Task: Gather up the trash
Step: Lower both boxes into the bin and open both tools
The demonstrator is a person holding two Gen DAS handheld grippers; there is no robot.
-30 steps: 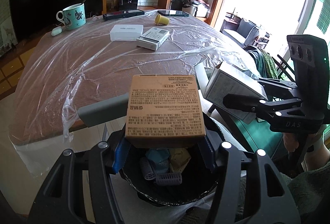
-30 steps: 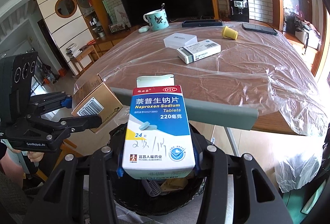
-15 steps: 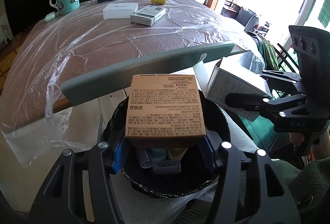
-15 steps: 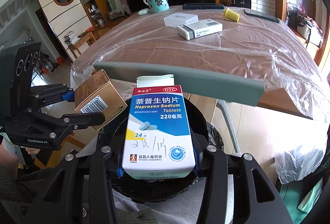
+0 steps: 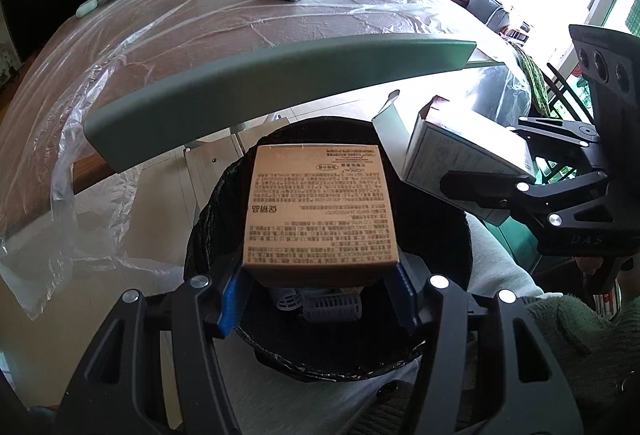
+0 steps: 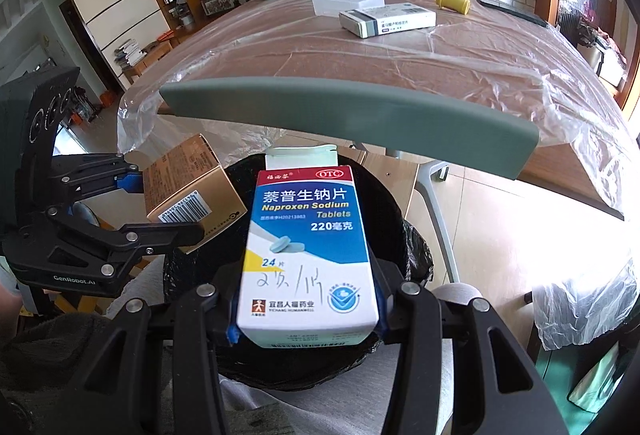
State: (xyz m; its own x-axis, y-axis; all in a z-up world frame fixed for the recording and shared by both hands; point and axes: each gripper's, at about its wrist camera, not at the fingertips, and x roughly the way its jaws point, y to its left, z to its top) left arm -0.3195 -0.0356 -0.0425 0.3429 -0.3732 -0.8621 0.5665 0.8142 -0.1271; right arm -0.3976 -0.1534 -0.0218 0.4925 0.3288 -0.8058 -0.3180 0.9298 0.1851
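Both grippers had dropped lower over the bin [image 5: 448, 319] within a second. Left gripper [image 5: 316, 287] clamped the brown box [image 5: 320, 211], right gripper [image 6: 306, 323] clamped the pill box [image 6: 308, 255]; release looked due next.

A tan printed cardboard box [image 5: 320, 211] and a white-and-blue tablet carton [image 6: 308, 255], flap open at 12 o'clock, hang above the black-lined round bin [image 5: 208, 235].

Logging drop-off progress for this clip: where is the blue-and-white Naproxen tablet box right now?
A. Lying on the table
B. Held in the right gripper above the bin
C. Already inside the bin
B: the Naproxen tablet box sits clamped between the right gripper fingers, over the black-lined trash bin.
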